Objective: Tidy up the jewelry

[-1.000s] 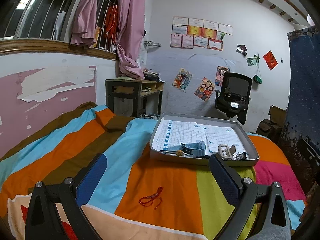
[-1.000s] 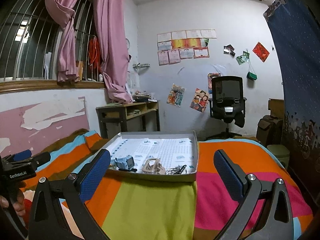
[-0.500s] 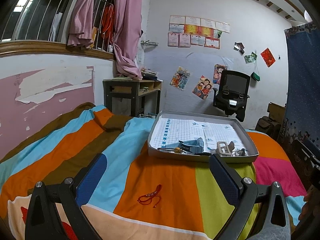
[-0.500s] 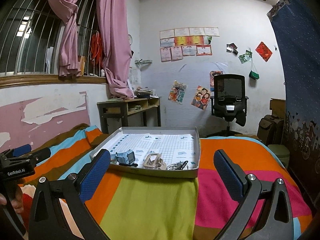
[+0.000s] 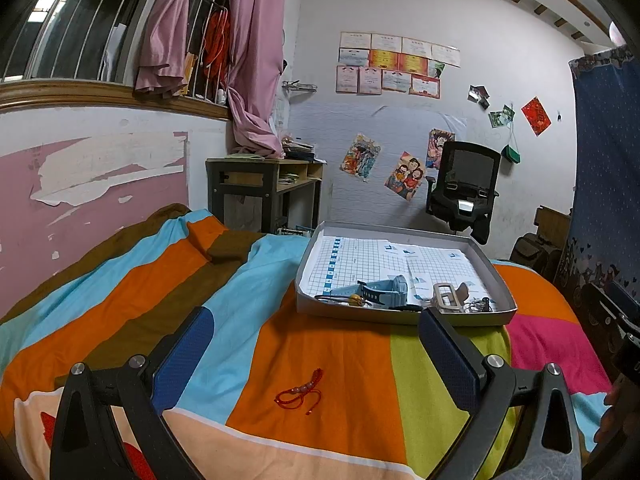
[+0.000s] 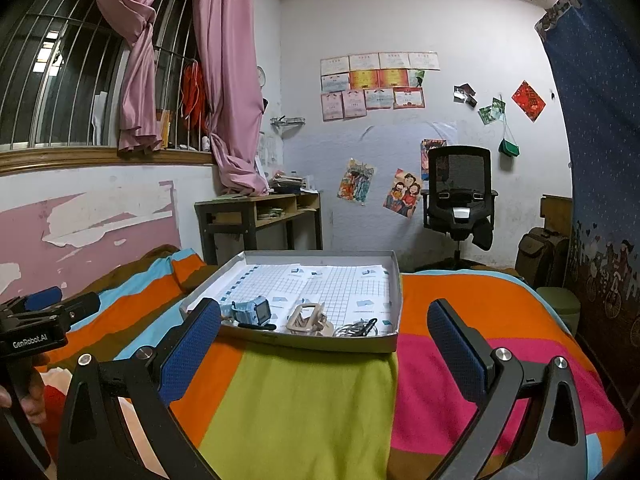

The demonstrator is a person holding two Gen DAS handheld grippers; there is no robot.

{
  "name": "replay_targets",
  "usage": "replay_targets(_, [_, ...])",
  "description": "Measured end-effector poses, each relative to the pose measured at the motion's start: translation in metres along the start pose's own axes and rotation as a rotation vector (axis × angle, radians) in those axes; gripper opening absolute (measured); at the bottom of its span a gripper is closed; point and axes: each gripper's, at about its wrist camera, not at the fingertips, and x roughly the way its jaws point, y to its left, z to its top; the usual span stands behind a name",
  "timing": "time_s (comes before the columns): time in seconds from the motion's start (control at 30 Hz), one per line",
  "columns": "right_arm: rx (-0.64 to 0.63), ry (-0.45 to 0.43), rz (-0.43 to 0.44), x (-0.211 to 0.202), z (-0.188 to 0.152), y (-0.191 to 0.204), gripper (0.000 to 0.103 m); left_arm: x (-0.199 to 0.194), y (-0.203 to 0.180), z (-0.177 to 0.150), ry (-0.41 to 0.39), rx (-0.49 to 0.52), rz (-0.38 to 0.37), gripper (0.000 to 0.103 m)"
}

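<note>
Striped bedding [image 5: 328, 360] is filling a cluttered bedroom where both claws are hovering wide and empty. A grey tray [image 5: 400, 316] is sitting on the bed, already holding a blue watch [image 5: 376, 292], a beige clip [image 5: 446, 296] and a tangle of metal pieces [image 5: 476, 305] along its near edge. One red string bracelet [image 5: 300, 394] is lying loose on the bedding, between the left claw [image 5: 316, 364] and the tray. The right claw [image 6: 324, 354] is facing the tray. Judging by this, sorting is mostly done.

Striped bed [image 5: 332, 364], grey tray [image 5: 400, 314], red bracelet [image 5: 300, 392]
</note>
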Motion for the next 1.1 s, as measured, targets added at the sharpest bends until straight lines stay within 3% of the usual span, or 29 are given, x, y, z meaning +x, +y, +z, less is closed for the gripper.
replay_targets(1.1, [-0.002, 0.007, 0.005, 0.0021, -0.0036, 0.0000, 0.102, -0.0020, -0.0052, -0.0048, -0.001, 0.009, 0.027, 0.103])
